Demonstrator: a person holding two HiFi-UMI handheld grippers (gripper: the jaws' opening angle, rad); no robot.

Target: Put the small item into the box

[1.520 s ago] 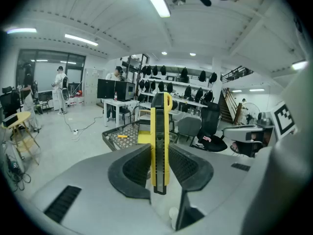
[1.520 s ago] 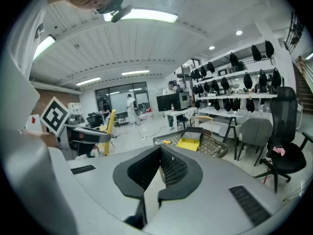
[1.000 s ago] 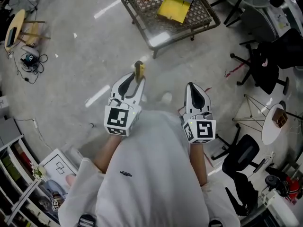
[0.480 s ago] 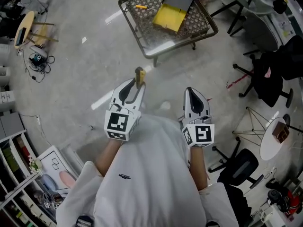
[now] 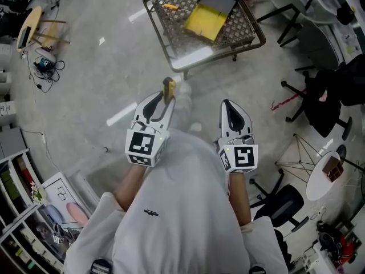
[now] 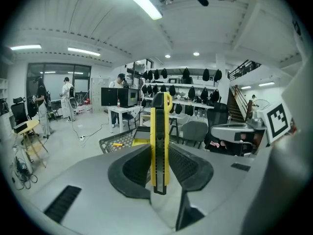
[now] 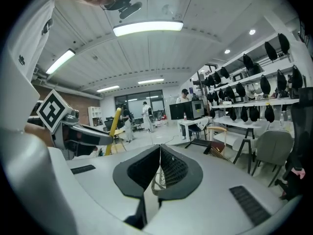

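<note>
My left gripper [image 5: 166,97] is shut on a yellow utility knife [image 5: 168,87], which stands upright between the jaws [image 6: 160,141]. My right gripper [image 5: 234,107] is shut with nothing in it, its pads [image 7: 168,166] pressed together. Both are held in front of the person's body, above the concrete floor. Ahead stands a low wire-mesh table [image 5: 219,51] with an open yellow box [image 5: 206,21] on it, its dark lid folded back. The table [image 6: 108,145] and the box [image 6: 140,142] also show small beyond the knife. A small yellow item [image 5: 169,7] lies on the mesh left of the box.
Black office chairs [image 5: 322,87] crowd the right side, with another chair [image 5: 288,194] and a round white table [image 5: 323,168] lower right. Cables [image 5: 41,67] and a wooden stool [image 5: 28,30] lie at the left. Shelving [image 5: 25,210] fills the lower left corner.
The view has shifted slightly, and the mesh table with the box sits a little lower in the head view. Both grippers keep their pose, and the knife stays clamped.
</note>
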